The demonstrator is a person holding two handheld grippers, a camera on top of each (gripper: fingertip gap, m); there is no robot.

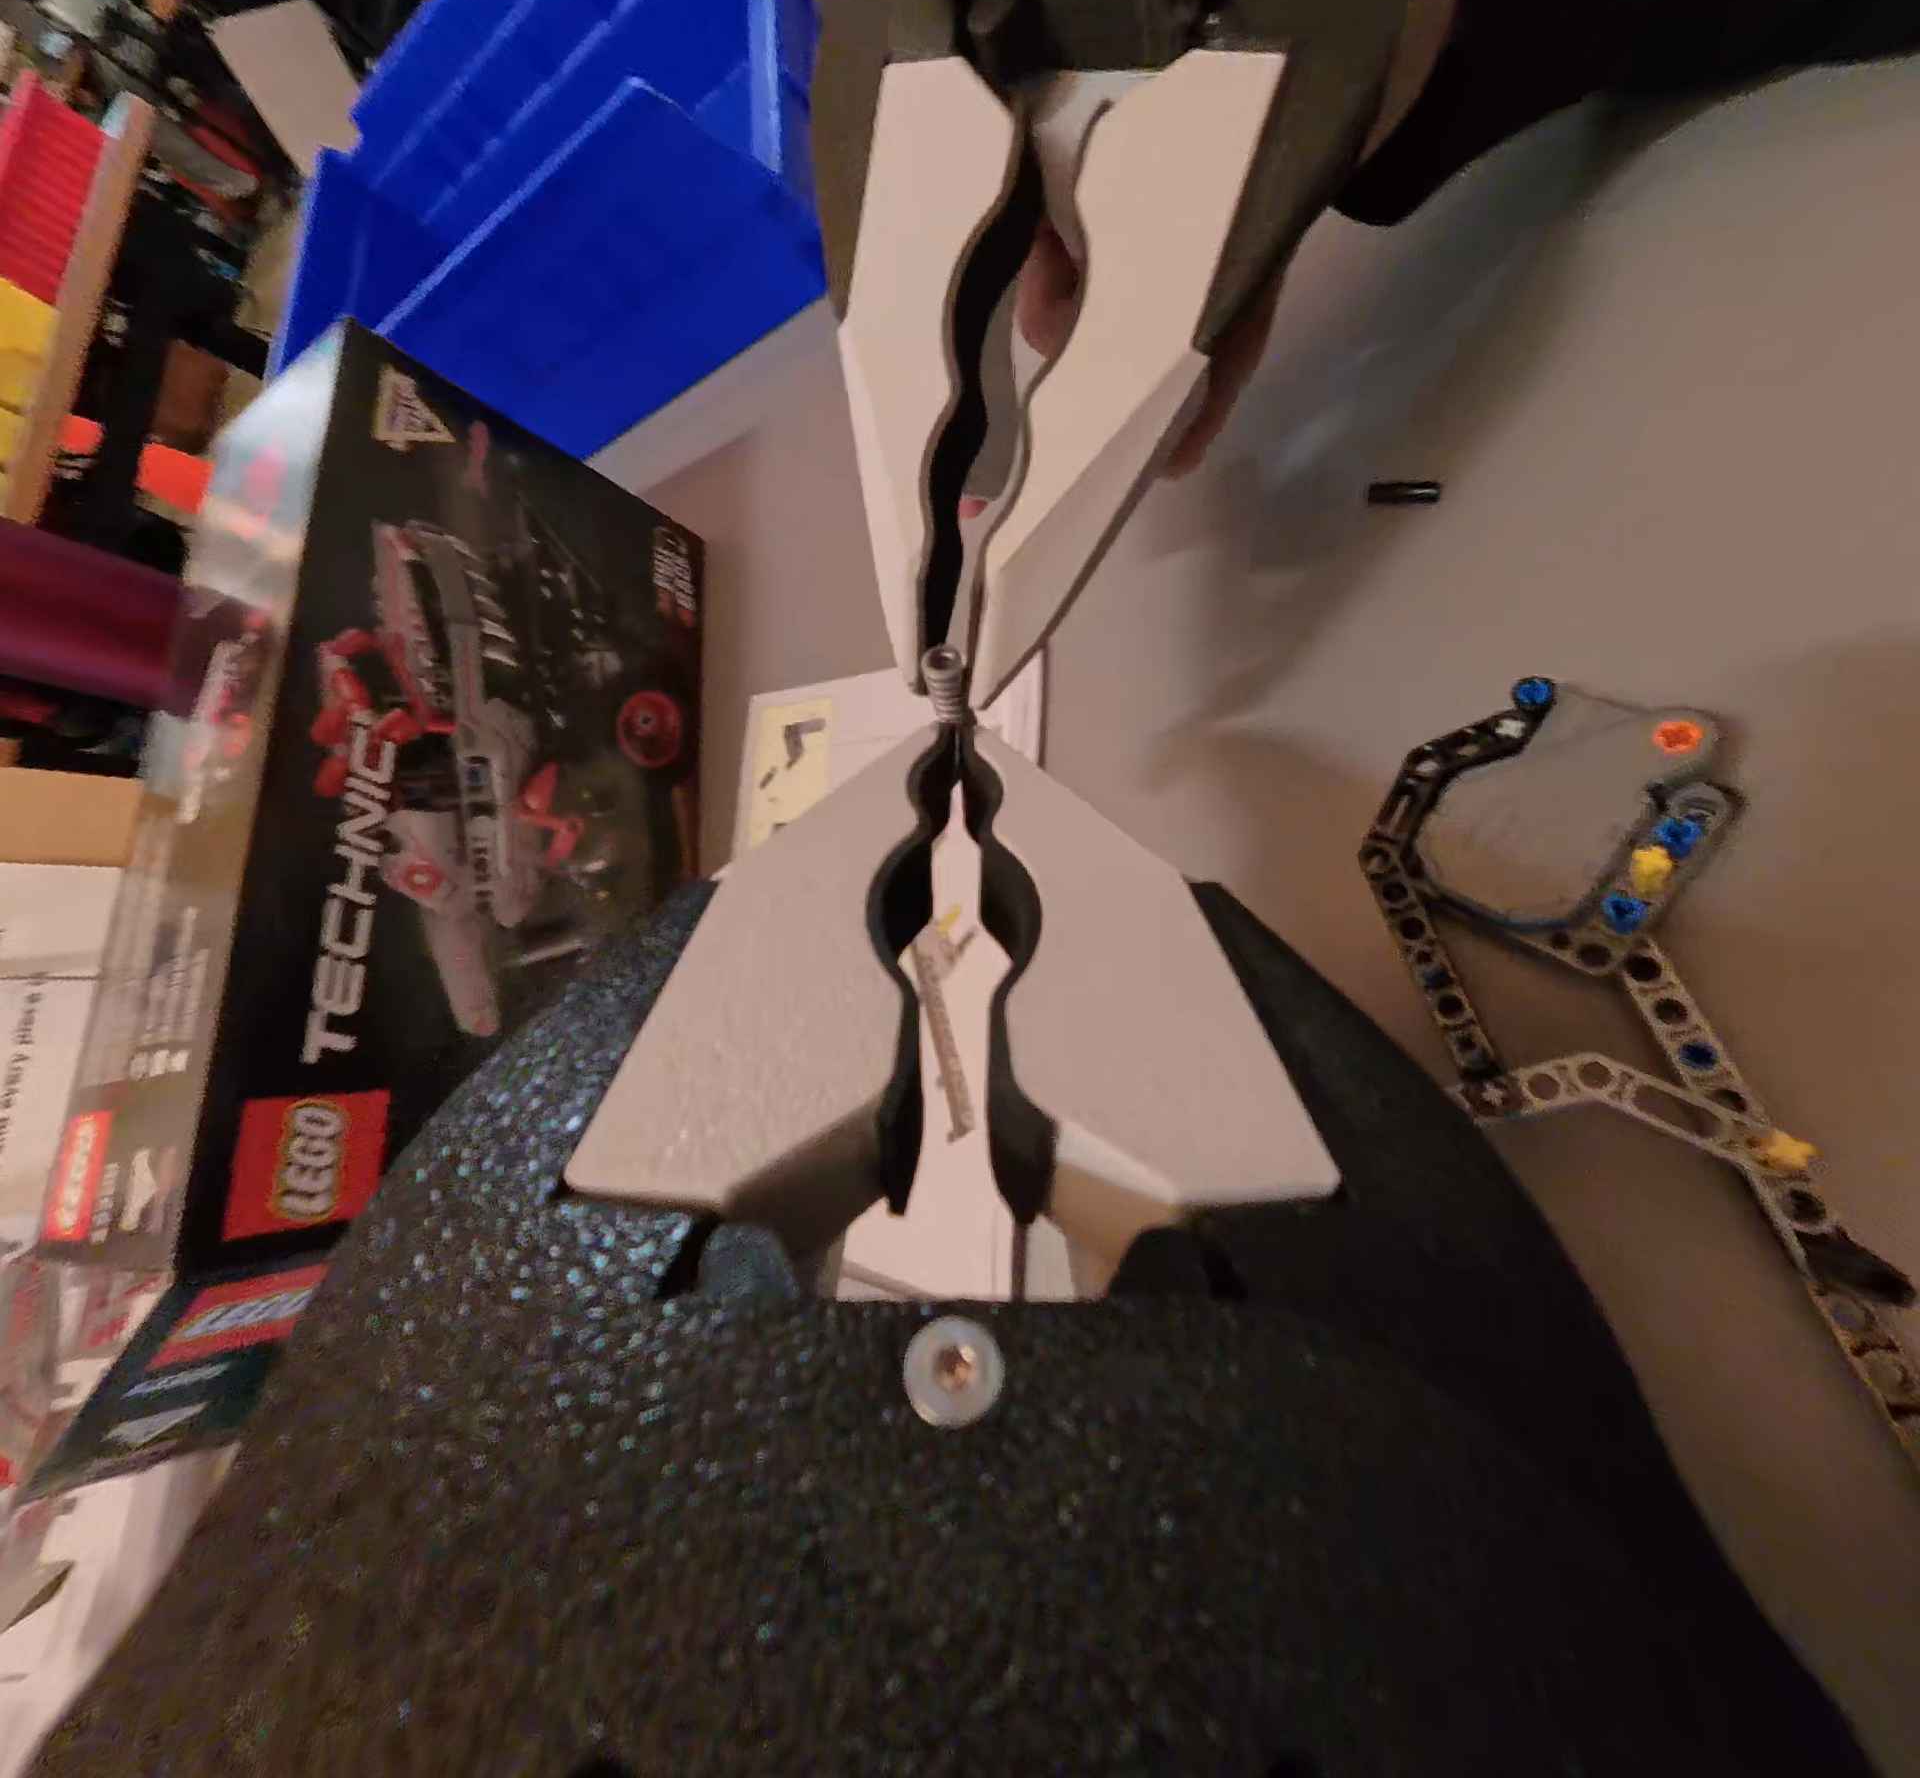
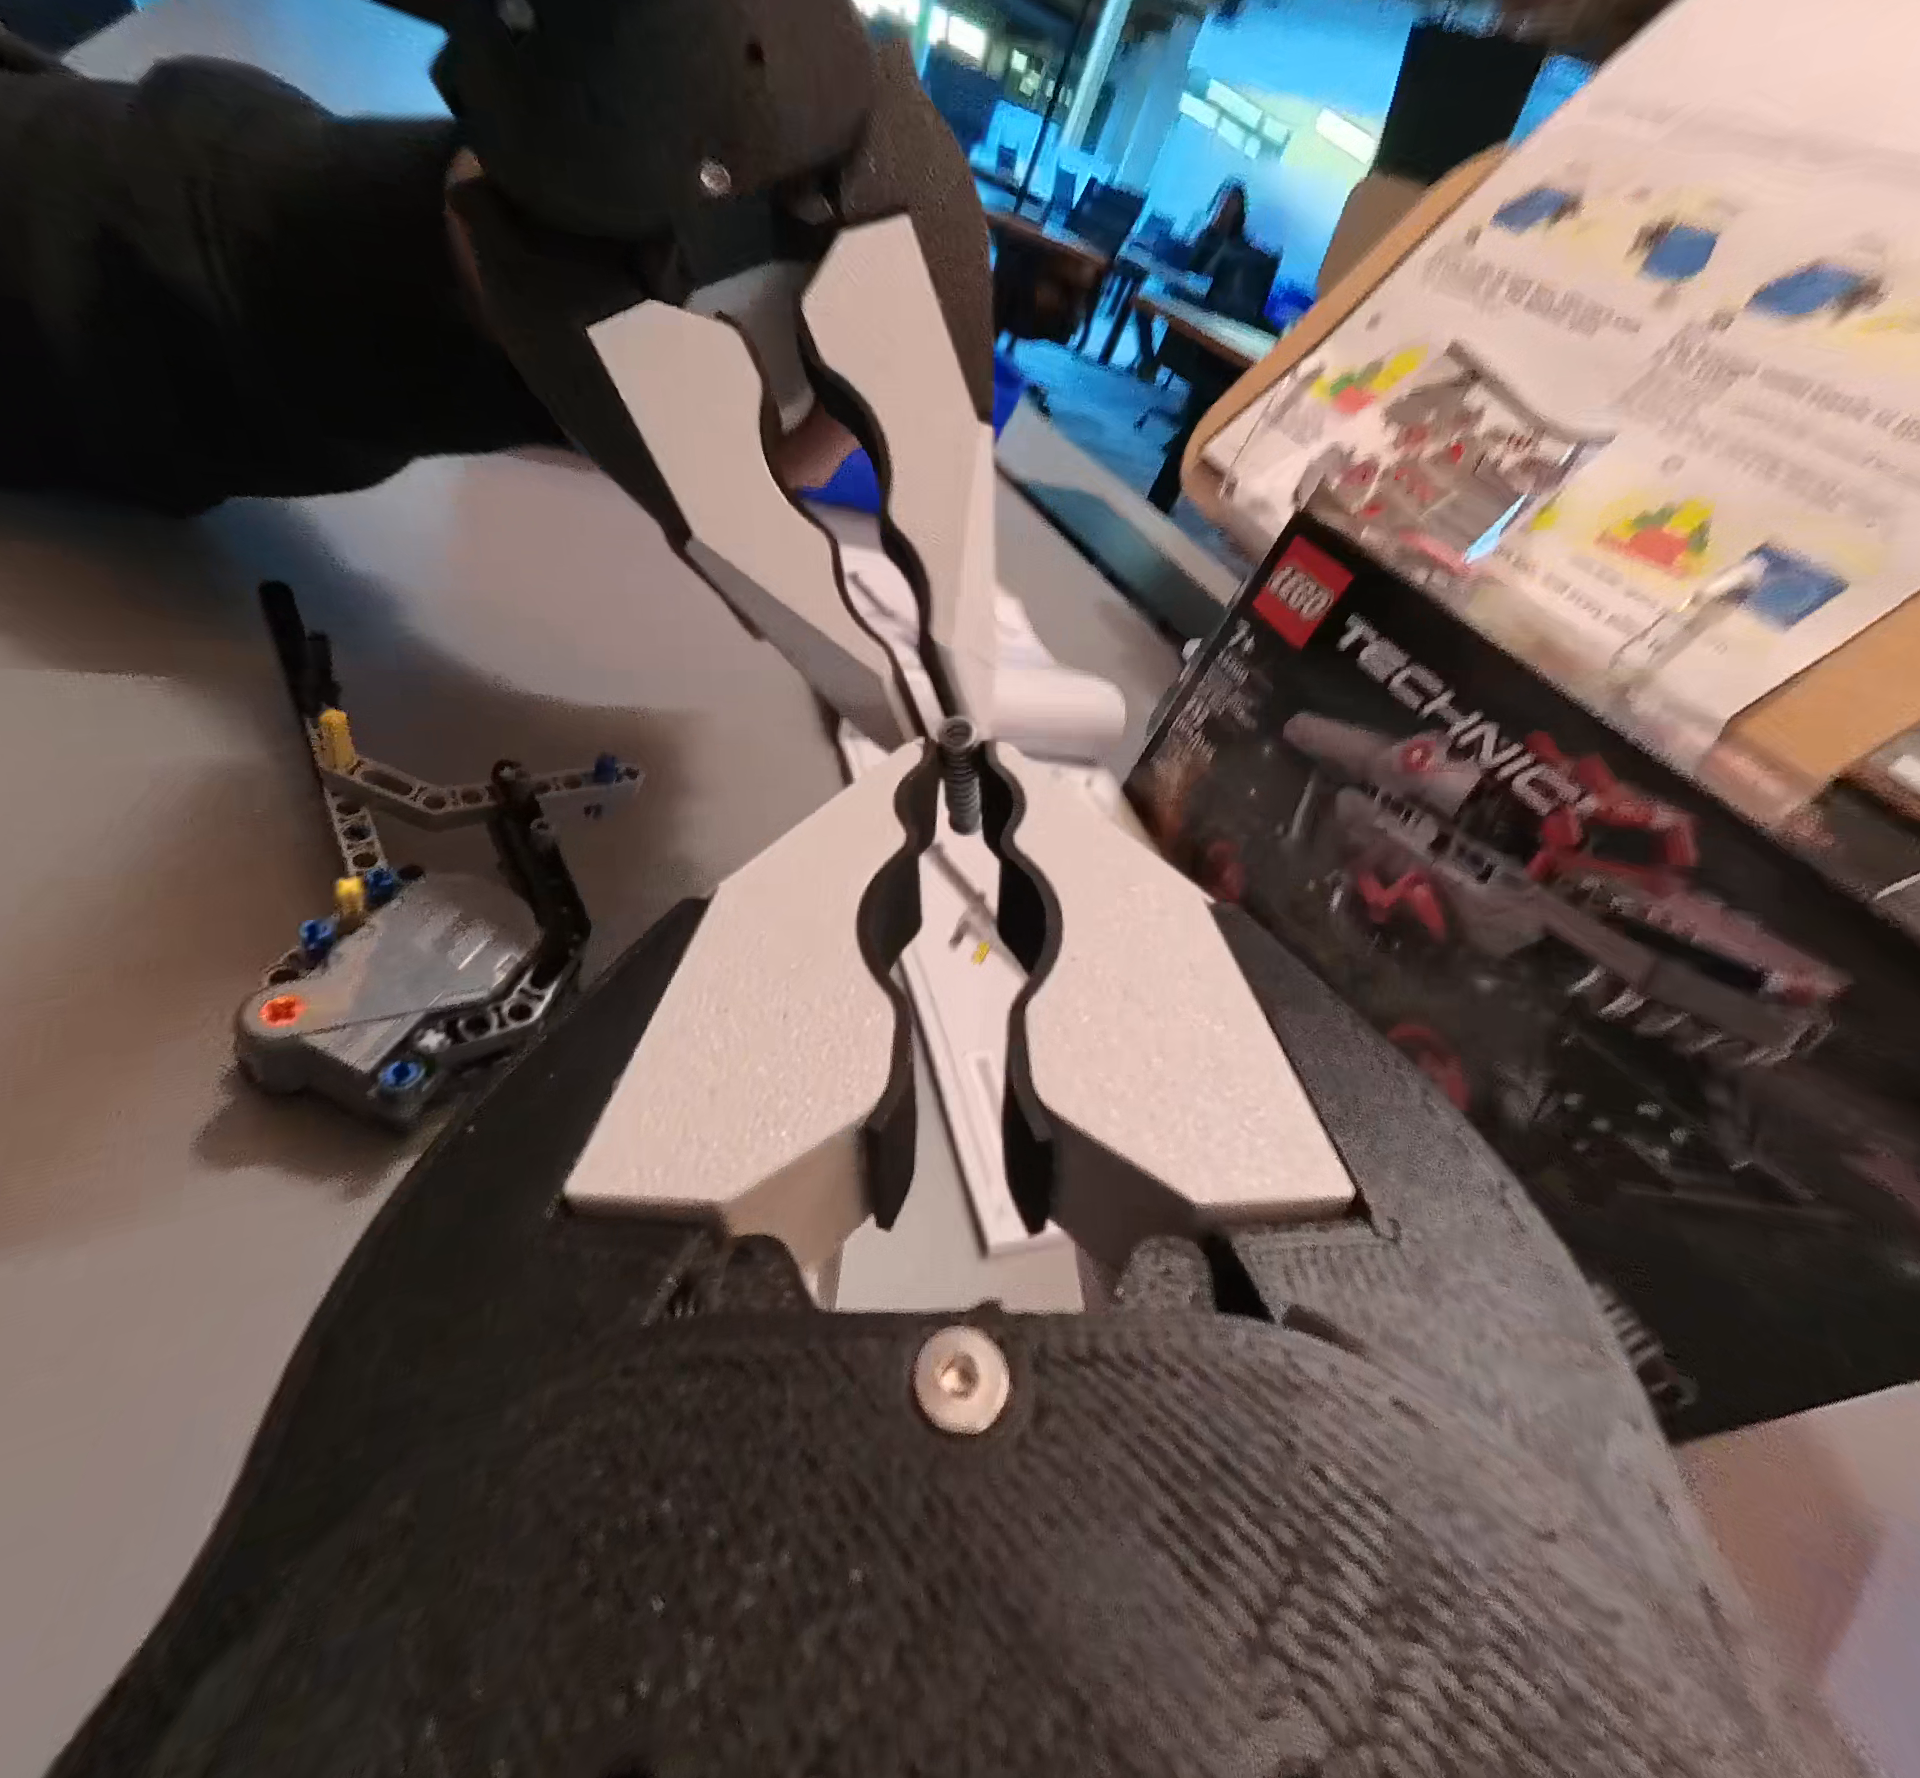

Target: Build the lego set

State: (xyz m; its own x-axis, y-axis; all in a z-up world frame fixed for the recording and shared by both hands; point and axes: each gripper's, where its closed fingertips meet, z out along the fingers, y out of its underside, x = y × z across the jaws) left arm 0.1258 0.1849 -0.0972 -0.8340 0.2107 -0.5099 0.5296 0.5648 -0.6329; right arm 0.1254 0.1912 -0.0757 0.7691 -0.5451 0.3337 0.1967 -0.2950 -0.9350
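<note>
A small grey ribbed piece (image 1: 943, 684), coiled like a spring, is held in the air between my two grippers, which meet tip to tip. My left gripper (image 1: 948, 741) is shut on its near end. My right gripper (image 1: 948, 660) comes in from above and is shut on its far end. In the right wrist view the piece (image 2: 961, 783) sits between the right gripper's tips (image 2: 961, 778), with the left gripper (image 2: 948, 715) opposite. The partly built grey and black beam assembly (image 1: 1558, 897) with blue and yellow pins lies on the table, and shows in the right wrist view too (image 2: 416, 949).
The black set box (image 1: 416, 793) stands on the table beside the grippers (image 2: 1507, 897). An open instruction booklet (image 1: 894, 762) lies under them. Blue bins (image 1: 582, 170) stand behind. A loose black pin (image 1: 1403, 490) lies on the table. A cardboard box with a printed sheet (image 2: 1558, 378) leans behind the set box. Left tips and right tips are each some 15 centimetres from the loose black pin (image 1: 1403, 490).
</note>
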